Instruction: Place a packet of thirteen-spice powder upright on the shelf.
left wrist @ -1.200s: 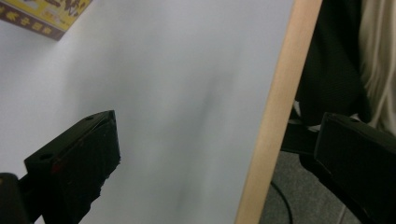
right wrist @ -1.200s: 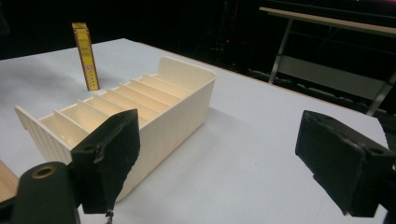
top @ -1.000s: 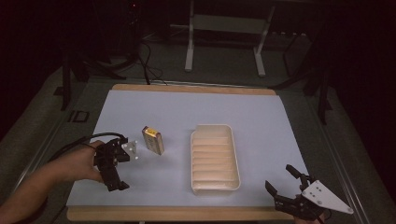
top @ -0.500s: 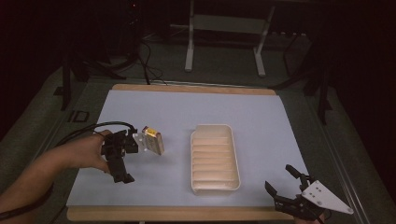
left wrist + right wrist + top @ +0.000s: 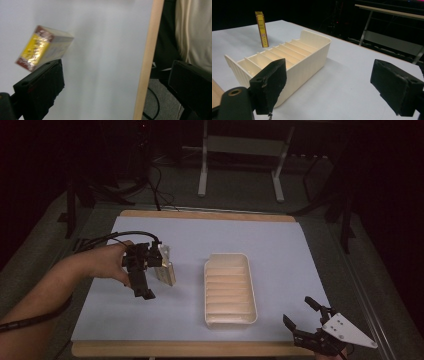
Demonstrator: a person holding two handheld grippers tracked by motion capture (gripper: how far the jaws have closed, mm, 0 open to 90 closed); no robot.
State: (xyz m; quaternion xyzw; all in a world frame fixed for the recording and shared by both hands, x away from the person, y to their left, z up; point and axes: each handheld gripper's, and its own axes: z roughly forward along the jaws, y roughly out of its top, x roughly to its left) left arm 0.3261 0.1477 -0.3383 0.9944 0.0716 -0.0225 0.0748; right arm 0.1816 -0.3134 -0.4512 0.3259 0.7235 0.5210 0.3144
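Left gripper closing in on the box

Right gripper (image 5: 305, 320) is idling unclenched at 5 o'clock; tray (image 5: 230, 290) is sitting mid-table; left gripper (image 5: 141, 281), jaws spread, has swung in beside the upright box (image 5: 165, 266) at 9 o'clock, so a grasp looks imminent

A cream ribbed tray (image 5: 230, 290) with shallow slots sits right of centre on a pale blue mat (image 5: 280, 250) that covers a wooden tabletop (image 5: 210, 215). Beyond the far edge, a metal stand (image 5: 240, 155) and dark cables (image 5: 155, 190) rest on grey floor.
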